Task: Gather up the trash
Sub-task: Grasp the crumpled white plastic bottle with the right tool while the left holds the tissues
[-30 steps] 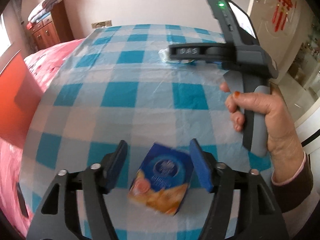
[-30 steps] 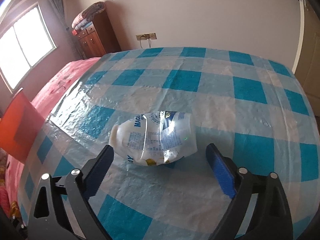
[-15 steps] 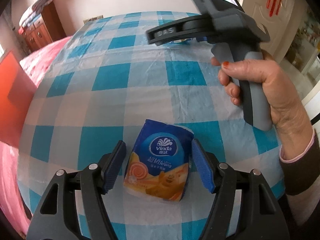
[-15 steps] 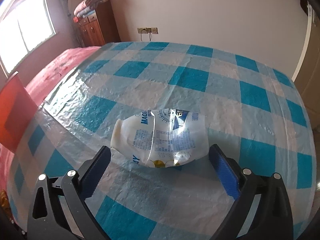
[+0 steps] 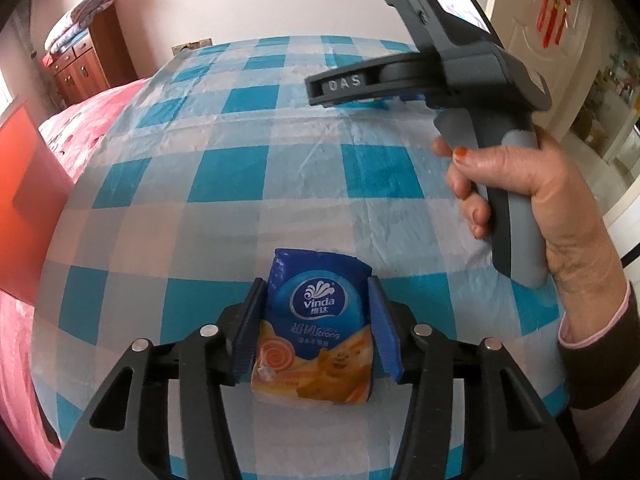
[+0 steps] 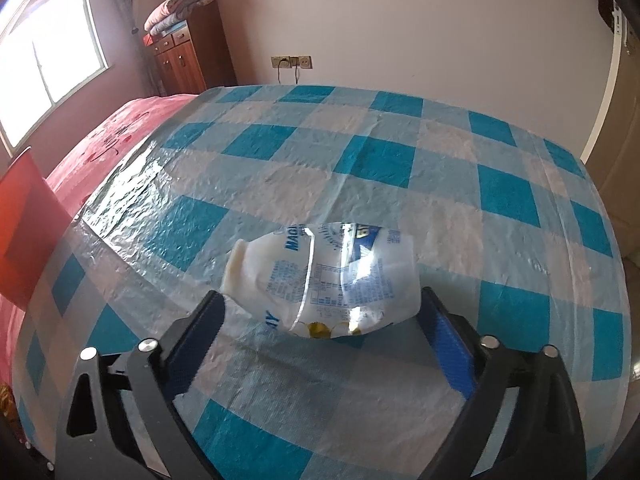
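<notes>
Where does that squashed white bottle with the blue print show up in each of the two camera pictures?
Left wrist view: I cannot find it; the other handheld gripper's black body covers the far part of the checked tablecloth.
Right wrist view: the squashed white bottle lies lower centre, between the right gripper fingertips.
Shared landmark: the brown wooden cabinet with folded bedding on top.

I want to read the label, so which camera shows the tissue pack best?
The left wrist view: the tissue pack lies face-up on the table, filling the gap between the closing left tongs, logo readable. The right wrist view doesn't show it.
</notes>
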Demonstrator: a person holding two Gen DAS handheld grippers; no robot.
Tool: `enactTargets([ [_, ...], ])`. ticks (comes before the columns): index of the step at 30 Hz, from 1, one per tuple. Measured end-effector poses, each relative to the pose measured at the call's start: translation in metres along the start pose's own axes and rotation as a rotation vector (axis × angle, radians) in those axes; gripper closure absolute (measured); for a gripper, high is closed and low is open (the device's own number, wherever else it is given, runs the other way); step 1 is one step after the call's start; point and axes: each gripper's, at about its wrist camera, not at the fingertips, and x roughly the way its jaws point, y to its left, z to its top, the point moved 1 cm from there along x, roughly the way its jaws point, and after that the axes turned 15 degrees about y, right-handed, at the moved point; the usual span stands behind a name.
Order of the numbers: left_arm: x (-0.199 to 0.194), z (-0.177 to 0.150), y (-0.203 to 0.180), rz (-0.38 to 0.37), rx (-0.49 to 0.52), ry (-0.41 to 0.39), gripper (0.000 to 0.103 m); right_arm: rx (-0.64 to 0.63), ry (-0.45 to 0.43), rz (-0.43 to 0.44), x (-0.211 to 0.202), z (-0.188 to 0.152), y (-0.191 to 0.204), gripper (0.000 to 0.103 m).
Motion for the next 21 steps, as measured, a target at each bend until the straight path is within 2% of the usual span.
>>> enactTargets([
  [17,-0.004,0.006,0.039,-0.11,-0.079,-0.052,0.056,0.022,-0.019,0.039,-0.004,-0.001,-0.005,0.011],
  [21,-0.006,0.006,0.048,-0.129,-0.088,-0.072,0.056,0.016,-0.055,0.03,-0.011,-0.004,-0.003,0.011],
])
